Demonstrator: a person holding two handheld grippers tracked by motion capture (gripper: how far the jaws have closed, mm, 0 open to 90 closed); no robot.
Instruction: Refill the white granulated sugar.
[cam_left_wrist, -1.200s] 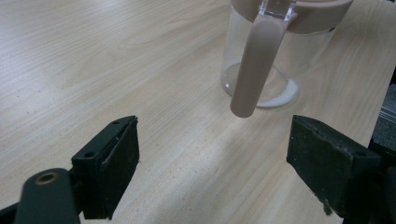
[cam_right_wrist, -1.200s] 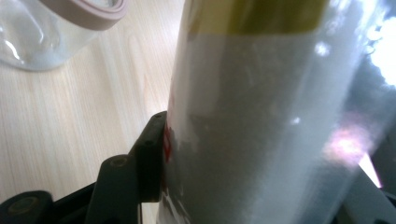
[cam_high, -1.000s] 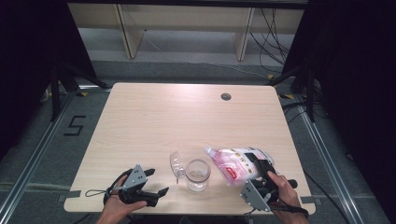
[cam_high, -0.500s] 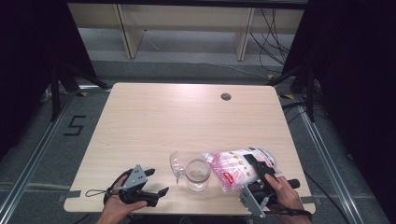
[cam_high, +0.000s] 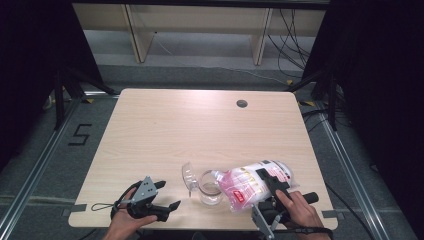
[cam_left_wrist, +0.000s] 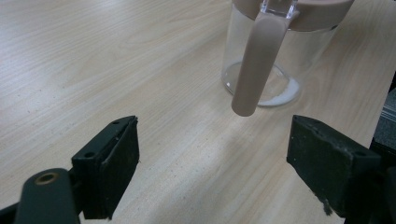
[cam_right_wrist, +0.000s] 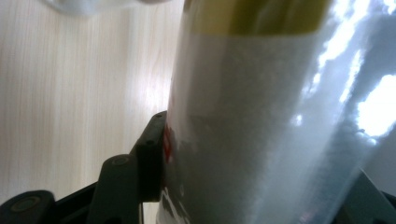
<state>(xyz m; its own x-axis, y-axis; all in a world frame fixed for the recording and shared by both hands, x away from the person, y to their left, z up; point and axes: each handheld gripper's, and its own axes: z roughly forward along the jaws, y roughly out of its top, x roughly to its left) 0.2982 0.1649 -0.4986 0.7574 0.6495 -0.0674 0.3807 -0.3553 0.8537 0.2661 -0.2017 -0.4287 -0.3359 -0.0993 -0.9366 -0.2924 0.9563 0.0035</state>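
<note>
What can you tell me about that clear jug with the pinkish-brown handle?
The clear jug with the pinkish-brown handle stands upright near the table's front edge. Its see-through wall looks like glass or plastic, and a matching pinkish-brown rim rings the top. A little white powder lies on its bottom. The curved handle hangs down one side, facing the open left gripper, which does not touch it. From above, the tilted white-and-pink bag, clamped in the right gripper, points its corner into the jug's mouth.

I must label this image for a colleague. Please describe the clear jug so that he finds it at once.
Look at the wooden table, near its front edge, between the two hands. The clear jug stands upright there, beside the tilted pink-and-white bag. It alone is transparent, with a beige handle.
</note>
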